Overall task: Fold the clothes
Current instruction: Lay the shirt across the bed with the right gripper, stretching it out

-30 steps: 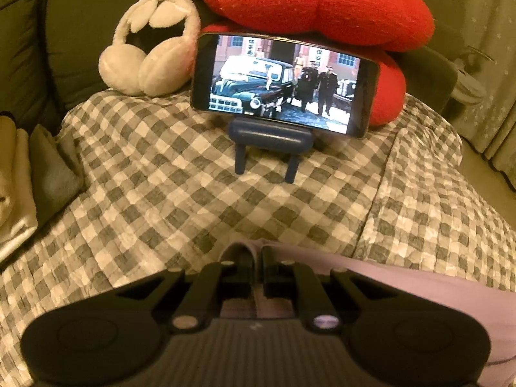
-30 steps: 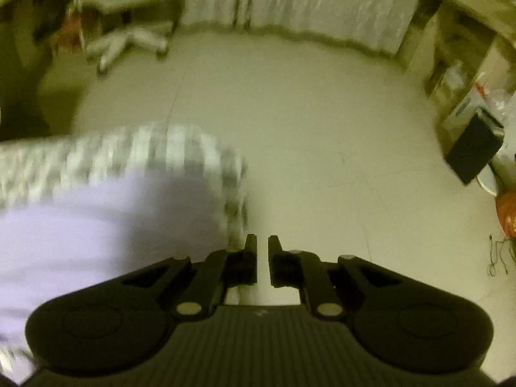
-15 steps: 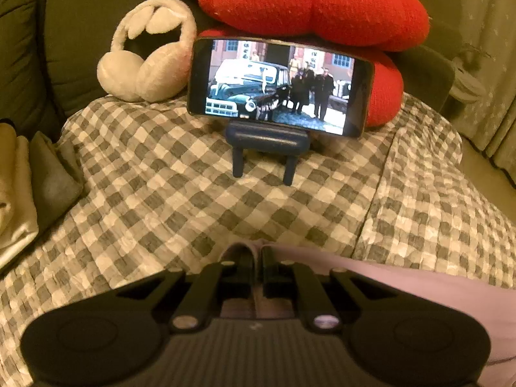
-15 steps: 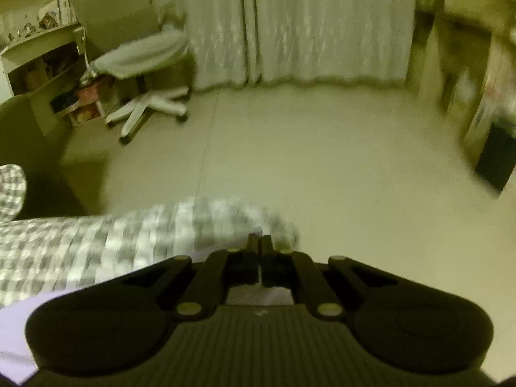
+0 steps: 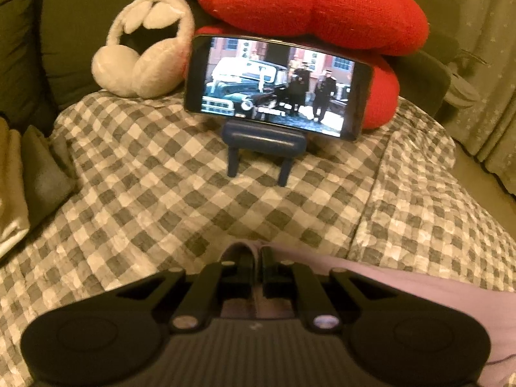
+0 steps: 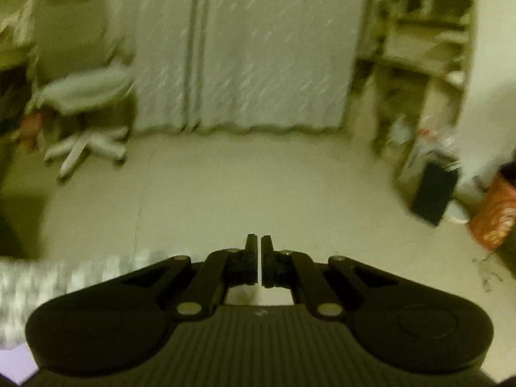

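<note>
my left claw (image 5: 256, 253) is pinched tight on a fold of the lilac garment (image 5: 403, 290), which bunches up between the fingertips and spreads away to the right along the bottom of the left wrist view, lying on the grey-and-white checked cover (image 5: 161, 193). farther back on that cover a phone (image 5: 277, 85) sits sideways in a blue stand (image 5: 262, 146), its screen showing an old car and figures in dark coats. to the left of the phone lie fluffy white earmuffs (image 5: 142, 61), and behind it a red plush cushion (image 5: 309, 6) leans against the dark sofa back (image 5: 74, 16). folded cloths (image 5: 19, 174) lie at the left edge.

my right claw (image 6: 259, 251) points out over the pale floor (image 6: 242, 187), its jaws opening with only a thin slit between them and nothing in it. a blurred strip of the checked cover shows at the lower left, with a sliver of lilac below it. beyond are white curtains (image 6: 258, 48), a swivel chair (image 6: 84, 113) on the left, and shelves (image 6: 425, 64) on the right.
</note>
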Motion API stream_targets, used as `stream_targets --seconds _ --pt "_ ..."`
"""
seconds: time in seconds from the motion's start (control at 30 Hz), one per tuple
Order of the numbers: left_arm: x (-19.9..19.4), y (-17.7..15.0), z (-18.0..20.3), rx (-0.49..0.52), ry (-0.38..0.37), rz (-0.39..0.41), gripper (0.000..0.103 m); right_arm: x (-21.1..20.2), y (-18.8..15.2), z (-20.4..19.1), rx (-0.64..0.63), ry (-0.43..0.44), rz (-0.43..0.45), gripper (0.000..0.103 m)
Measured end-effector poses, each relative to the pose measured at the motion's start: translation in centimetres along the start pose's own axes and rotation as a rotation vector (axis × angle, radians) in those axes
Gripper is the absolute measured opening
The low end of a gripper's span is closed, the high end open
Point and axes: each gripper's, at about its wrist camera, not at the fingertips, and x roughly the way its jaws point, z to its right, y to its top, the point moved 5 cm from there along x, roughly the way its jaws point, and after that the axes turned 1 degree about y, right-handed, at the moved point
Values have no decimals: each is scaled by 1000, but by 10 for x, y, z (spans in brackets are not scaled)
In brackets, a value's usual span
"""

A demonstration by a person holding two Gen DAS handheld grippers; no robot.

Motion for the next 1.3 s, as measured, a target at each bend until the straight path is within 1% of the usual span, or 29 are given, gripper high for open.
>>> stream_targets --seconds 0.03,0.07,0.1,0.13,0.2,0.27,0.33,0.4,0.5,0.57,0.6,0.67,0.7,0.73,0.8,0.87,0.93,1.0,1.07,1.13,1.2,1.27,1.3 --pt "0 0 0 -5 -7 -6 6 -5 6 -3 -10 13 4 27" --pt "1 0 1 -9 -14 -13 7 -11 10 -7 -33 55 -8 42" --pt "1 0 1 -10 -21 -18 7 -16 11 -12 -65 103 -28 44" --pt "1 0 2 -5 -22 -19 7 -23 10 -19 -110 150 -55 44" --pt "0 0 4 -3 -28 -21 7 -41 4 -41 -243 240 -101 44" --pt "-1 0 3 -15 -49 -30 8 -67 -7 -66 -394 347 -111 44" --pt "-2 1 0 -39 -79 -47 14 -99 -19 -90 -515 461 -99 44" --pt "-3 2 -5 -68 -101 -62 24 -128 -33 -111 -578 568 -99 44" --pt "-7 4 -15 -115 -132 -68 28 -161 -58 -145 -650 730 -134 44" --pt "-12 5 -20 -106 -139 -53 29 -178 -78 -175 -694 786 -151 44" --pt "-14 5 -23 -95 -135 -45 29 -180 -85 -187 -703 792 -164 44" --pt "-18 1 -28 -73 -124 -41 29 -180 -98 -200 -686 792 -201 44" --pt "-20 0 -30 -70 -129 -42 29 -180 -102 -201 -677 792 -219 43" --pt "-22 -1 -33 -67 -134 -42 29 -181 -105 -202 -672 792 -244 39" --pt "-27 0 -39 -65 -147 -38 29 -186 -111 -199 -671 796 -302 5" --pt "-33 0 -45 -64 -158 -31 29 -196 -114 -190 -680 798 -326 6" --pt "-35 1 -53 -79 -150 -29 29 -204 -119 -183 -697 783 -331 6" --pt "-37 0 -59 -117 -155 -44 29 -207 -125 -181 -707 756 -324 6" --pt "-42 1 -65 -161 -184 -50 29 -214 -132 -182 -730 737 -307 6" --pt "-52 0 -70 -194 -211 -38 29 -219 -135 -180 -734 717 -292 7" --pt "-61 -3 -71 -198 -225 -30 30 -223 -133 -174 -701 700 -268 7" --pt "-67 -9 -71 -189 -229 -36 31 -232 -130 -169 -668 713 -246 7" --pt "-68 -14 -70 -182 -227 -48 31 -237 -128 -167 -653 725 -236 11"
